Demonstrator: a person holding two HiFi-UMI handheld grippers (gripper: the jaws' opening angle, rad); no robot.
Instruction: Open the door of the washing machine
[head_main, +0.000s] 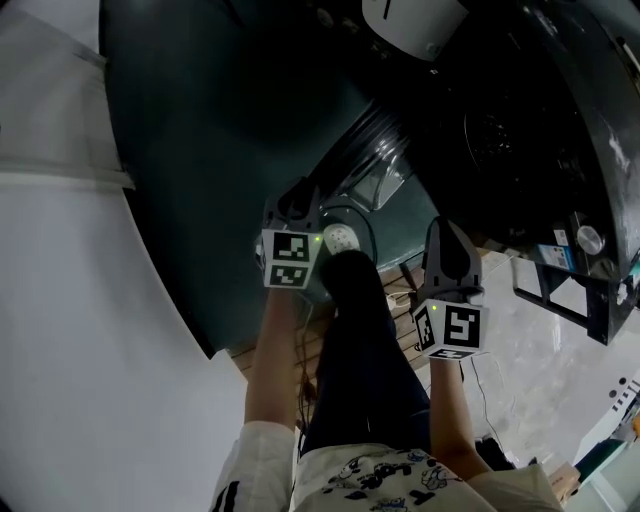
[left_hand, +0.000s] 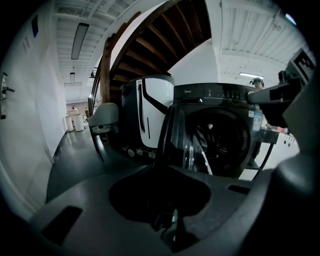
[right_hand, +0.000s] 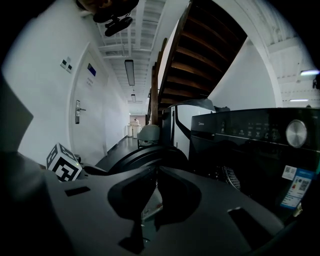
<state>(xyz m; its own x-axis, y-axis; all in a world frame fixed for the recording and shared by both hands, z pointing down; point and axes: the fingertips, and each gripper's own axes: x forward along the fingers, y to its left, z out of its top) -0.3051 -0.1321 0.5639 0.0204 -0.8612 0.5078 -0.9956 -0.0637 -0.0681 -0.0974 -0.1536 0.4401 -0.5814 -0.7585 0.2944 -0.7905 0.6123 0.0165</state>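
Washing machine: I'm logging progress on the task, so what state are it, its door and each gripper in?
washing machine: front opening uncovered.
door: open, swung well out from the front.
drum: exposed; too dark to tell the contents.
left gripper: jaws nearly together at the door's edge; grip unclear.
right gripper: jaws together, nothing between them.

The glossy dark floor (left_hand: 75, 160) is carrying a black front-loading washing machine (left_hand: 225, 130), which is standing with its round glass door (left_hand: 182, 140) swung open. A white-and-black appliance (left_hand: 147, 112) is standing just beside the machine, and a grey chair (left_hand: 102, 117) is standing near that. Where the floor is turning pale (head_main: 540, 350), a thin dark cable (head_main: 480, 385) is lying, and a person's white shoe (head_main: 341, 238) is resting nearby.
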